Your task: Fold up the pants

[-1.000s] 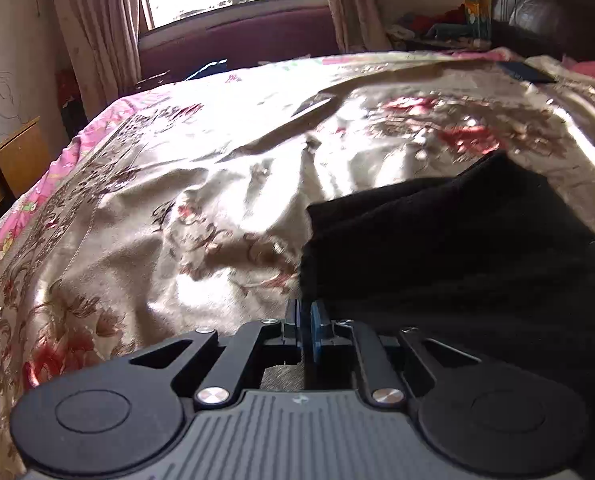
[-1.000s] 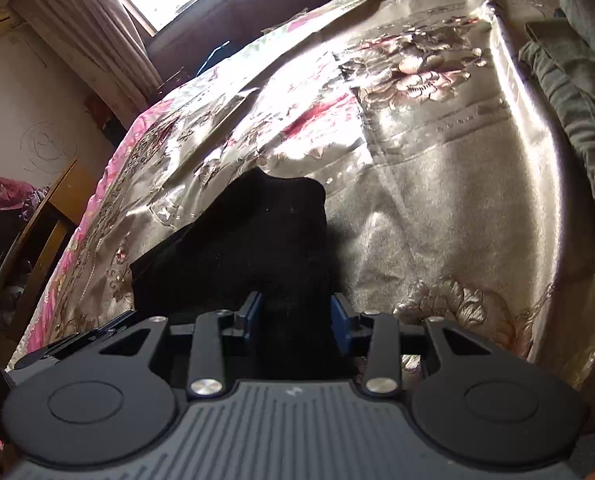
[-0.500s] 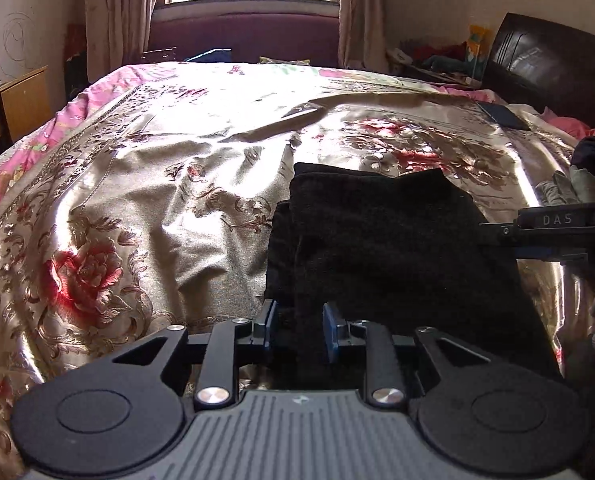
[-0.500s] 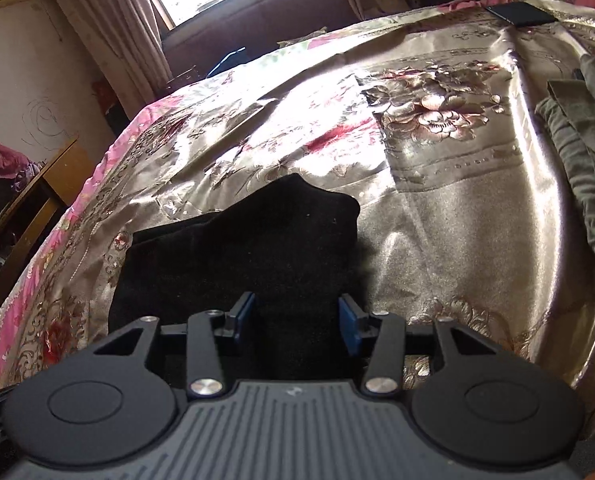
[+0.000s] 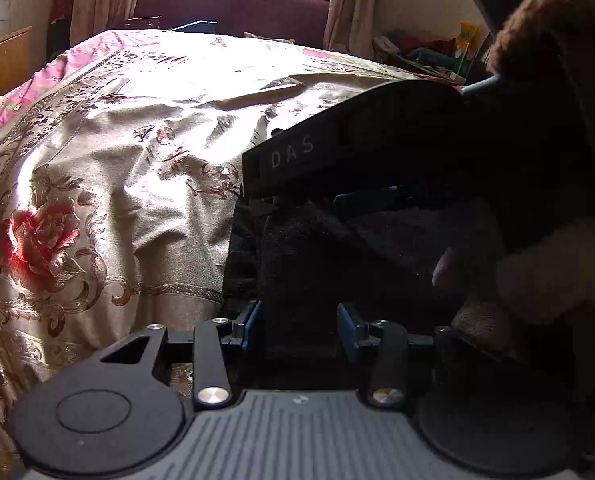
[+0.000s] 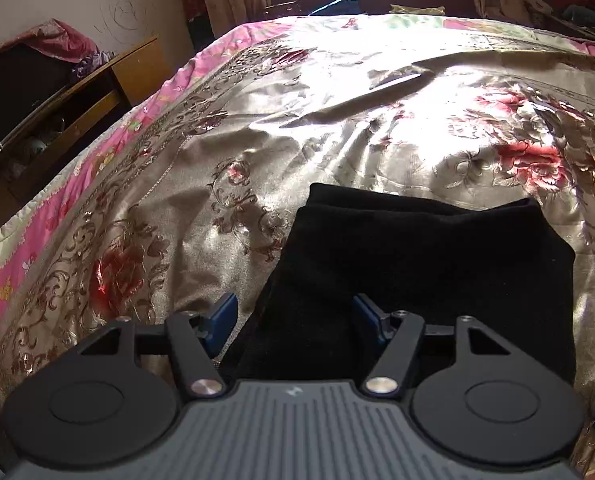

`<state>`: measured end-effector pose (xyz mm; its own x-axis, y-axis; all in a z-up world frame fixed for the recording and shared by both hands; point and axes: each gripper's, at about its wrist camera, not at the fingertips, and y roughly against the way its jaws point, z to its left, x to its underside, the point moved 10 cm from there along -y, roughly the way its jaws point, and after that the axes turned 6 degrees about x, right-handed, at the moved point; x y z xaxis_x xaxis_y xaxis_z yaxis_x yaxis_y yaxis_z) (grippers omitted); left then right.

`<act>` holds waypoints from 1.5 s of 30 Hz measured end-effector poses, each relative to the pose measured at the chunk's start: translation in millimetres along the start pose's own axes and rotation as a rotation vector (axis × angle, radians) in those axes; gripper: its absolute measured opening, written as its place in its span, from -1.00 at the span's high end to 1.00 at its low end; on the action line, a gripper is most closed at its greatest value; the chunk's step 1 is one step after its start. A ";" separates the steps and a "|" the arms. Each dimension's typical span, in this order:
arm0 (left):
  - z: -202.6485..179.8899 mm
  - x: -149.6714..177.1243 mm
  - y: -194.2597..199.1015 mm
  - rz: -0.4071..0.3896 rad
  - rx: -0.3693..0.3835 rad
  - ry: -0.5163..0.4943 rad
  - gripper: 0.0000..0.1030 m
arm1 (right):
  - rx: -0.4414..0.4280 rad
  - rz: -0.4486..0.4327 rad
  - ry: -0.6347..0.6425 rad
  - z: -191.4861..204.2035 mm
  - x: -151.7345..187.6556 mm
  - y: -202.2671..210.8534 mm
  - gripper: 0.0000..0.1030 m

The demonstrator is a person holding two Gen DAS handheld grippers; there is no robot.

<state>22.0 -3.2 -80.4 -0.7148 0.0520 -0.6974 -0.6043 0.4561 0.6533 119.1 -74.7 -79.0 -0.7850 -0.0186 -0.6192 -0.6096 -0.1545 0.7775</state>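
Left wrist view: bedspread [image 5: 97, 184] at left; left gripper [image 5: 299, 326] low centre, jaws apart over black pants [image 5: 297, 264]; right gripper [image 5: 377, 136] above, jaw state hidden here.
Right wrist view: cabinet [image 6: 77, 96] far left; right gripper [image 6: 293, 318], jaws wide apart; pants [image 6: 417, 256] folded flat on bed.

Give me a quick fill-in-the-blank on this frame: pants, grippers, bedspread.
1. The folded pants are ___ in colour.
2. The jaws of the right gripper stand ___.
3. The pants lie on a bedspread with a ___ pattern.
4. The left gripper holds ___.

Missing: black; open; floral; nothing
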 end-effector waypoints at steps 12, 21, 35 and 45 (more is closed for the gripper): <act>10.6 -24.7 35.9 -0.162 0.131 0.077 0.44 | -0.127 0.048 -0.136 -11.4 -21.2 22.6 0.77; 39.1 -28.6 39.1 -0.168 0.134 0.157 0.56 | -0.081 -0.006 -0.060 7.0 -30.7 15.7 0.87; 10.0 -9.9 12.8 -0.035 0.185 0.122 0.30 | 0.019 0.071 0.002 -11.4 -19.4 -1.9 0.66; 37.6 -31.9 37.9 -0.132 0.151 0.170 0.40 | -0.058 0.044 0.004 27.3 -37.8 -7.0 0.69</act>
<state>35.1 45.8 -44.5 -0.6898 -0.1607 -0.7059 -0.6459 0.5771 0.4998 150.0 -46.0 -58.1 -0.8102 -0.0307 -0.5853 -0.5672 -0.2104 0.7962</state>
